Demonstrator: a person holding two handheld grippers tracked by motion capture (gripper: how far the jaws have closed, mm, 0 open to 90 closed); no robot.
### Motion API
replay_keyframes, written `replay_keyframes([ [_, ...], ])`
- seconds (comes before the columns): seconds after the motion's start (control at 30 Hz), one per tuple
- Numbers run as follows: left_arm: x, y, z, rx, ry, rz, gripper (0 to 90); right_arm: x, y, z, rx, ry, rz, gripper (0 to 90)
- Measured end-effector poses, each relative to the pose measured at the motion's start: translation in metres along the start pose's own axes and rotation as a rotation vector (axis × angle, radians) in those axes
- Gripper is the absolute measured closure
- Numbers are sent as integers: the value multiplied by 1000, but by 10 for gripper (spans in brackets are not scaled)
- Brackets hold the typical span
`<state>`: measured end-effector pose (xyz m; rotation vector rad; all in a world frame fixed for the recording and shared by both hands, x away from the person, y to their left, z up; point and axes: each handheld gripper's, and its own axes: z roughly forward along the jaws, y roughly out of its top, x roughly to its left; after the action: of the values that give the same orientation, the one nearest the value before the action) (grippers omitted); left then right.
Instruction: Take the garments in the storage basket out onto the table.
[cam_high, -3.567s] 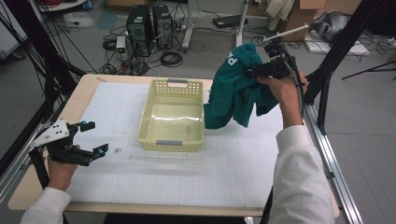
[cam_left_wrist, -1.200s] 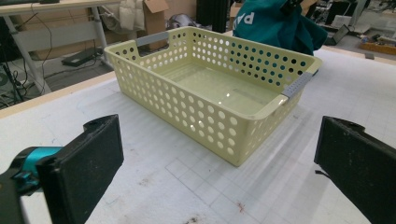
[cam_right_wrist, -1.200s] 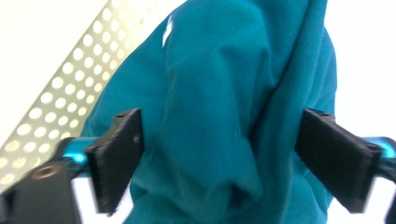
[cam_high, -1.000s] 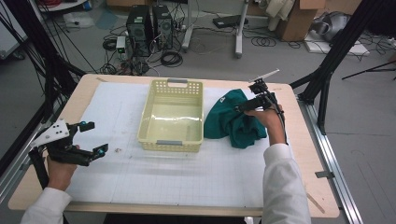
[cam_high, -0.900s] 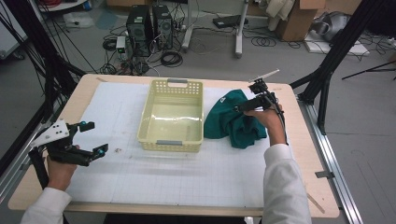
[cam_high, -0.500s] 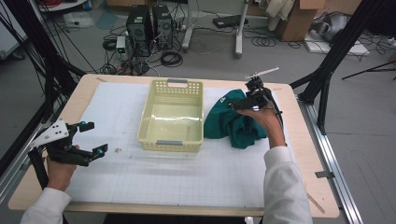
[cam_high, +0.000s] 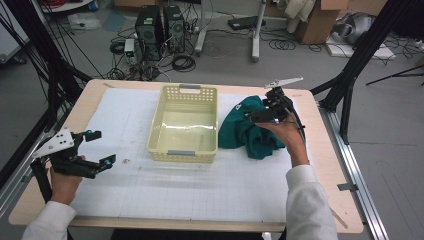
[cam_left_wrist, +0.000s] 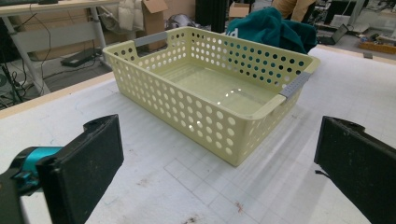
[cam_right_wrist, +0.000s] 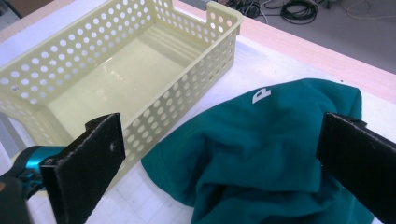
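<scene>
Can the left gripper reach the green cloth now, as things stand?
Probably not directly. The left gripper sits open near the table's left edge, and the yellow basket stands between it and the green cloth, which lies beside the basket's far side under the right gripper.

Grey floor (cam_high: 380, 150), tangled cables (cam_high: 182, 62)

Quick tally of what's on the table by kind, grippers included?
Yellow perforated basket: 1
Green garment: 1
Handheld grippers: 2, left gripper and right gripper
Total: 4
</scene>
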<state>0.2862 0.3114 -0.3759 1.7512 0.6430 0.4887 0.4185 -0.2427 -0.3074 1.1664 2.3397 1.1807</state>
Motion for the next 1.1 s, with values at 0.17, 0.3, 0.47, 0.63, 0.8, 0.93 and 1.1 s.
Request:
replay_keyframes([
  [0.17,0,0,0,0,3,2,17,1,-7,-3,-24,12,-18,2],
  [0.3,0,0,0,0,5,1,18,4,-15,-6,-65,43,-64,2],
  [0.47,-1,0,0,-2,4,0,17,9,-23,-9,-90,37,-63,2],
  [0.63,-1,0,0,0,4,1,17,16,-34,-15,-143,32,-80,2],
  [0.8,-1,0,0,1,4,4,18,21,-45,-19,-197,33,-94,2],
  [0.93,-1,0,0,1,4,3,17,25,-53,-23,-243,48,-118,2],
  [1.1,-1,0,0,1,6,0,17,30,-58,-25,-284,71,-139,2],
])
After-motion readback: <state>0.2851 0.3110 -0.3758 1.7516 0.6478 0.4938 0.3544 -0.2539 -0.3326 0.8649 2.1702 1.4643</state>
